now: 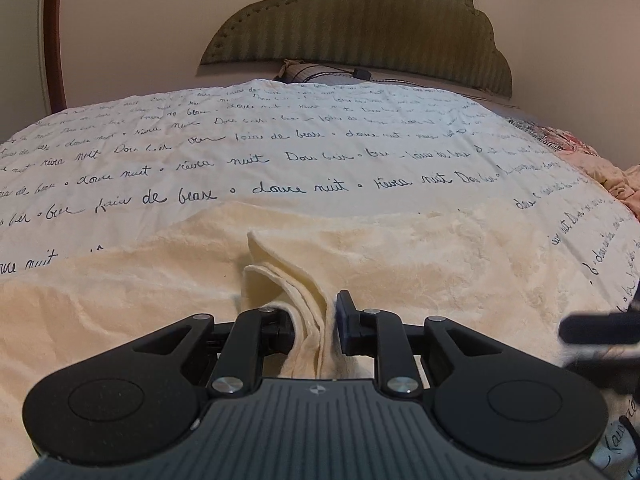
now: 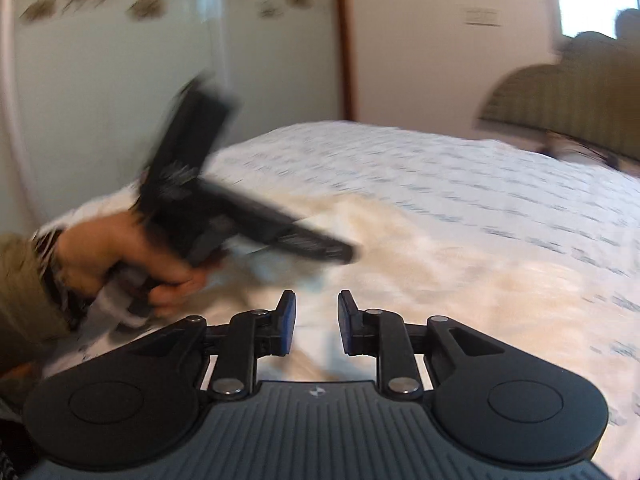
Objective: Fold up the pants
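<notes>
Cream fleece pants (image 1: 360,264) lie spread on the bed. My left gripper (image 1: 314,320) is shut on a folded edge of the pants (image 1: 308,320), with layers of cloth pinched between the fingers. My right gripper (image 2: 314,322) is open and empty above the bed, its view blurred. The pants show as a pale cream patch in the right wrist view (image 2: 400,240). The left gripper's body (image 2: 240,216) and the hand holding it (image 2: 120,256) appear at the left of the right wrist view.
The bed has a white cover with handwritten script (image 1: 280,152). A green padded headboard (image 1: 360,28) stands at the far end. A pillow and a dark cable (image 1: 320,72) lie by the headboard. A flowered quilt (image 1: 592,160) lies at the right edge.
</notes>
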### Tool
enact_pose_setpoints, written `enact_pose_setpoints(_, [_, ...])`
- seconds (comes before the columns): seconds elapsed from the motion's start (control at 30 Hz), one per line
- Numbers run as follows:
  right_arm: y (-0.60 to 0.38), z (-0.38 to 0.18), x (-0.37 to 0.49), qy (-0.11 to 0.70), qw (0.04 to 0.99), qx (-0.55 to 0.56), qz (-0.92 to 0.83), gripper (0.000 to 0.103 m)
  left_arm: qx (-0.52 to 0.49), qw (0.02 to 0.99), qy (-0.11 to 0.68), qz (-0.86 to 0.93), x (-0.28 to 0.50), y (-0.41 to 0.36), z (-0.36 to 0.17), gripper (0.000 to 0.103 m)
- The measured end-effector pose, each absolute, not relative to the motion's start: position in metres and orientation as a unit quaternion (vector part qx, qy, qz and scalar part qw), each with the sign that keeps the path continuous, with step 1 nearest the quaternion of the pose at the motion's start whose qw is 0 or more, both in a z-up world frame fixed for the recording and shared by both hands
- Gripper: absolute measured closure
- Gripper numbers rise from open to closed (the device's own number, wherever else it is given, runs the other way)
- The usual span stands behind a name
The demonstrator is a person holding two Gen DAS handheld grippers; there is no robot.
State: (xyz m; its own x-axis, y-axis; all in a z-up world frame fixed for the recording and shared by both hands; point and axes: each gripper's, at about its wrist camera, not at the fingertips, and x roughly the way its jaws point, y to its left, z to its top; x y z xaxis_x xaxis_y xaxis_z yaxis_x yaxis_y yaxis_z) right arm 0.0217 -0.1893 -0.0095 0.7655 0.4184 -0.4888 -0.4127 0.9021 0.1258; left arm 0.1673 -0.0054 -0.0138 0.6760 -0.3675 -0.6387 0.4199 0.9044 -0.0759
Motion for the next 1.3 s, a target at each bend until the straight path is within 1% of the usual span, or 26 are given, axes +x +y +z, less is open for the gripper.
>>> enact_pose_setpoints(0.07, [-0.214,-0.021,0.033,0.312,0.935,0.016,0.166,0.081,0.036,0.916,0.341,-0.210,0.166,-0.004,-0.013,0.079])
enact_pose_setpoints(0.13, [-0.225,-0.036,0.034,0.354,0.923,-0.013,0.151,0.081,0.033,0.916,0.342,-0.210,0.163,-0.001,-0.010,0.079])
enact_pose_setpoints(0.2, [-0.231,-0.037,0.022,0.356,0.919,-0.034,0.167,0.081,0.041,0.915,0.343,-0.209,0.160,0.001,-0.009,0.079])
enact_pose_setpoints(0.33, [-0.236,-0.026,0.018,0.337,0.928,-0.018,0.157,0.080,0.040,0.914,0.348,-0.205,0.159,0.007,-0.009,0.079])
enact_pose_setpoints(0.4, [-0.224,-0.020,0.031,0.322,0.933,-0.016,0.161,0.080,0.029,0.915,0.352,-0.195,0.159,0.010,-0.008,0.075])
enact_pose_setpoints(0.43, [-0.216,-0.017,0.028,0.309,0.936,-0.017,0.169,0.080,0.025,0.917,0.352,-0.187,0.158,0.012,-0.007,0.071])
enact_pose_setpoints(0.47, [-0.205,-0.015,0.029,0.298,0.937,-0.021,0.181,0.080,0.024,0.920,0.349,-0.179,0.156,0.015,-0.006,0.064])
enact_pose_setpoints(0.5, [-0.189,-0.016,0.030,0.284,0.937,-0.032,0.200,0.080,0.027,0.922,0.345,-0.171,0.155,0.018,-0.004,0.061])
enact_pose_setpoints(0.53, [-0.175,-0.017,0.030,0.271,0.937,-0.047,0.216,0.080,0.033,0.926,0.340,-0.161,0.152,0.020,-0.002,0.052])
enact_pose_setpoints(0.6, [-0.142,-0.020,0.027,0.251,0.931,-0.089,0.248,0.080,0.052,0.934,0.327,-0.137,0.148,0.024,0.002,0.050])
enact_pose_setpoints(0.7, [-0.106,-0.029,0.024,0.239,0.916,-0.143,0.288,0.080,0.069,0.943,0.311,-0.099,0.146,0.035,0.008,0.050])
enact_pose_setpoints(0.77, [-0.092,-0.035,0.026,0.235,0.913,-0.169,0.288,0.080,0.045,0.944,0.315,-0.087,0.148,0.046,0.010,0.050])
enact_pose_setpoints(0.97, [-0.073,-0.050,0.041,0.240,0.908,-0.220,0.265,0.080,-0.103,0.923,0.354,-0.114,0.153,0.077,0.013,0.050])
enact_pose_setpoints(1.07, [-0.068,-0.054,0.038,0.231,0.906,-0.244,0.256,0.080,-0.151,0.910,0.360,-0.139,0.149,0.085,0.020,0.048])
enact_pose_setpoints(1.13, [-0.062,-0.057,0.034,0.218,0.904,-0.267,0.253,0.080,-0.169,0.904,0.359,-0.157,0.145,0.087,0.025,0.045])
enact_pose_setpoints(1.17, [-0.059,-0.059,0.031,0.208,0.903,-0.279,0.253,0.080,-0.174,0.902,0.359,-0.167,0.143,0.086,0.027,0.041])
enact_pose_setpoints(1.23, [-0.052,-0.063,0.030,0.191,0.902,-0.305,0.237,0.080,-0.177,0.898,0.361,-0.182,0.139,0.082,0.029,0.038])
enact_pose_setpoints(1.3, [-0.047,-0.067,0.030,0.174,0.900,-0.332,0.222,0.081,-0.184,0.891,0.367,-0.195,0.137,0.080,0.028,0.038])
